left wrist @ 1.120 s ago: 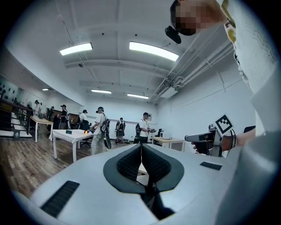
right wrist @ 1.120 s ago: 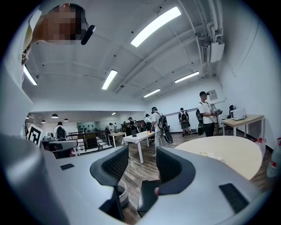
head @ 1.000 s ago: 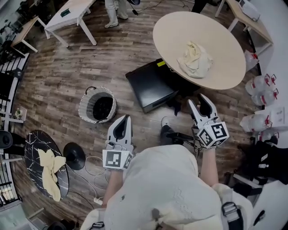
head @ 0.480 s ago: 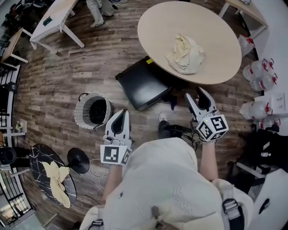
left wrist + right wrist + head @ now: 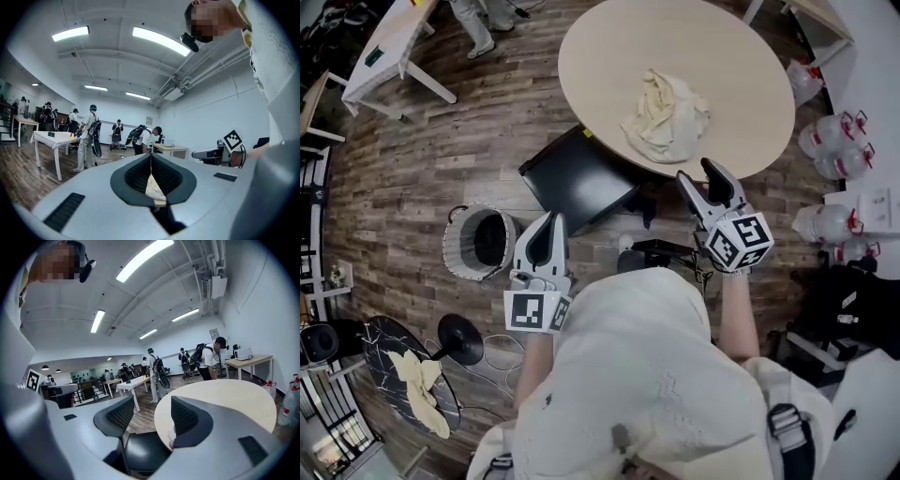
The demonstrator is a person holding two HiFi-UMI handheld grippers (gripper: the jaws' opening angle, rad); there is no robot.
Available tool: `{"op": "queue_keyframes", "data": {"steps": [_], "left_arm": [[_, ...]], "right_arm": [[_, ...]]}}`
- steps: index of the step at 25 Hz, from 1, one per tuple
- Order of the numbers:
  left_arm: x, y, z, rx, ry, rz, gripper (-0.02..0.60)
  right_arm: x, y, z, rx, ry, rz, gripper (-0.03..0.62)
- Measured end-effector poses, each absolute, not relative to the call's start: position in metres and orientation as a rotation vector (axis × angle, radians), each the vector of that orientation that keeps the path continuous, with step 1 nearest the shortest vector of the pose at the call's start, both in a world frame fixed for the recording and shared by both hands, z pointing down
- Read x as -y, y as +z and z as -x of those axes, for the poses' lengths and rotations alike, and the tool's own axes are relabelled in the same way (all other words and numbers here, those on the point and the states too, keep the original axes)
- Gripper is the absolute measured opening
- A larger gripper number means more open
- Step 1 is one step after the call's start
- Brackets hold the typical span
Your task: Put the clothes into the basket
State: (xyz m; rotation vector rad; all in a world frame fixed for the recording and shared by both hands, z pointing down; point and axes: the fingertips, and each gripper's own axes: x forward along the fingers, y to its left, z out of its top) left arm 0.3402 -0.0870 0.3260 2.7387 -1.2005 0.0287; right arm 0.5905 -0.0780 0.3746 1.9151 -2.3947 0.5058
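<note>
And we're closing in: over the last second both grippers have travelled up to the round table [image 5: 727, 56], which has slid nearer in the head view. The right gripper [image 5: 699, 174] is now at the table's near edge. Its jaws have just been opening and stand moderately wide with nothing between them, most likely readied for a grab. The target is right there: the cream clothes heap [image 5: 664, 112] lies on the table, just beyond those tips.

The left gripper [image 5: 546, 220] hangs back from the table over the floor, jaws pressed together. A pale sliver shows at their seam, and I can't say what it is.

The wicker basket [image 5: 455, 255] waits on the floor well left of the table, past a flat black case [image 5: 577, 178]. It sits low and open-topped, so dropping the clothes in should be easy.
</note>
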Motion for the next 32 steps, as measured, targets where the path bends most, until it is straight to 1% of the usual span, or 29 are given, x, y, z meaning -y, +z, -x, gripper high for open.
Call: {"op": "queue_keyframes", "data": {"steps": [6, 10, 15, 22, 26, 32], "left_arm": [[0.126, 0.321, -0.394, 1.225, 0.017, -2.734, 0.021], [0.147, 0.328, -0.413, 1.236, 0.036, -2.735, 0.021], [0.164, 0.339, -0.428, 1.272, 0.050, -2.702, 0.021], [0.187, 0.340, -0.439, 1.310, 0.052, -2.664, 0.021], [0.201, 0.347, -0.439, 1.332, 0.070, -2.646, 0.021], [0.216, 0.353, -0.447, 1.367, 0.087, -2.630, 0.021]], "right_arm": [[0.130, 0.392, -0.638, 2.389, 0.551, -1.875, 0.264], [0.159, 0.412, -0.654, 2.379, 0.579, -1.829, 0.275], [0.184, 0.444, -0.678, 2.356, 0.649, -1.778, 0.279], [0.227, 0.487, -0.713, 2.267, 0.697, -1.713, 0.305], [0.252, 0.506, -0.723, 2.227, 0.677, -1.673, 0.318], [0.279, 0.545, -0.734, 2.187, 0.753, -1.624, 0.345]]}}
